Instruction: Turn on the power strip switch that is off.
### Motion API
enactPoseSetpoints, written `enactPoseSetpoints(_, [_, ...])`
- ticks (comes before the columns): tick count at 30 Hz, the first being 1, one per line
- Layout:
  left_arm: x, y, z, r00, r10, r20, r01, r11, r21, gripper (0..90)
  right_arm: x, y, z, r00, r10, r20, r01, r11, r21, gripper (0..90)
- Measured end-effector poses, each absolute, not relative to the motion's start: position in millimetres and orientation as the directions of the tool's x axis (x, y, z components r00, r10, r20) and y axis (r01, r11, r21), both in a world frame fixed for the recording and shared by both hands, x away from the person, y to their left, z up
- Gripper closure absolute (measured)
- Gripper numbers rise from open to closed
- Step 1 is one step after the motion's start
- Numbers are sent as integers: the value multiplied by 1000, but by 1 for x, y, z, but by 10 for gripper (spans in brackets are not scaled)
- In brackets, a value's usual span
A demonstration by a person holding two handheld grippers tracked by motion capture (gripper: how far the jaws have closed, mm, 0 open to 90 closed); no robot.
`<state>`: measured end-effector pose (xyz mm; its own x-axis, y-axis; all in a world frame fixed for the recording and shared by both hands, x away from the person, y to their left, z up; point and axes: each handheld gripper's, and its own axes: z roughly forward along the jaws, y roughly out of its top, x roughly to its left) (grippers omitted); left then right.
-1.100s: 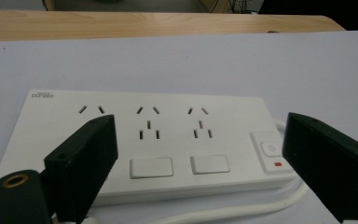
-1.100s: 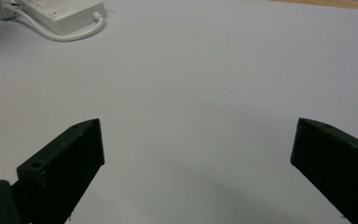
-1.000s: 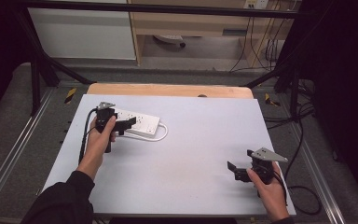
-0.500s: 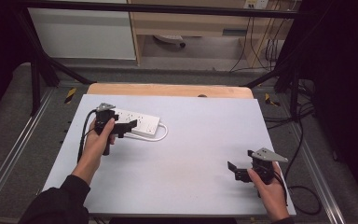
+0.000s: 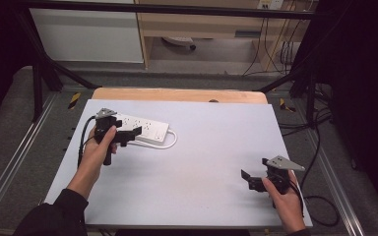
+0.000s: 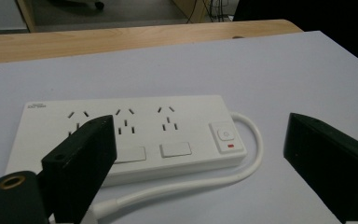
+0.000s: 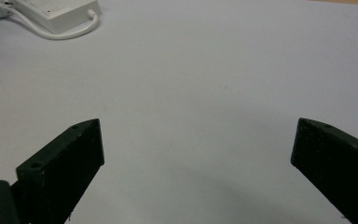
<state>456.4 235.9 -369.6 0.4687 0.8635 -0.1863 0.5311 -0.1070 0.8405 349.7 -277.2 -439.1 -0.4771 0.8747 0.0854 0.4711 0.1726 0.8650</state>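
The left gripper [image 5: 128, 133] is held in the person's left hand [image 5: 98, 147], over the left part of the white table [image 5: 202, 147]. Its two black jaws are wide apart and hold nothing. Just in front of this gripper lies a white power strip [image 6: 135, 135], flat on the table. One jaw hangs over the near left part of the strip, and the other jaw is out past the strip's right end. The strip has three sets of plug holes in a row and a switch [image 6: 226, 136] with a small red mark at its right end. A white cord [image 6: 200, 179] comes out of that end and bends back along the near side, close under the gripper.

Far to the right of the strip is the right gripper [image 5: 252, 180], held in the person's right hand [image 5: 285, 199] near the table's front right corner. Its jaws are wide apart too, with bare table between them. From this gripper, the power strip sits far off, ahead and to the left.
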Motion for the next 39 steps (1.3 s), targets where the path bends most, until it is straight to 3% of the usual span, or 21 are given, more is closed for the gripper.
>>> enactPoseSetpoints(39, [384,263,-372,495,854,-161,497,-126,859,75,351,-278,-439,-476,875,86,470,171,866,29])
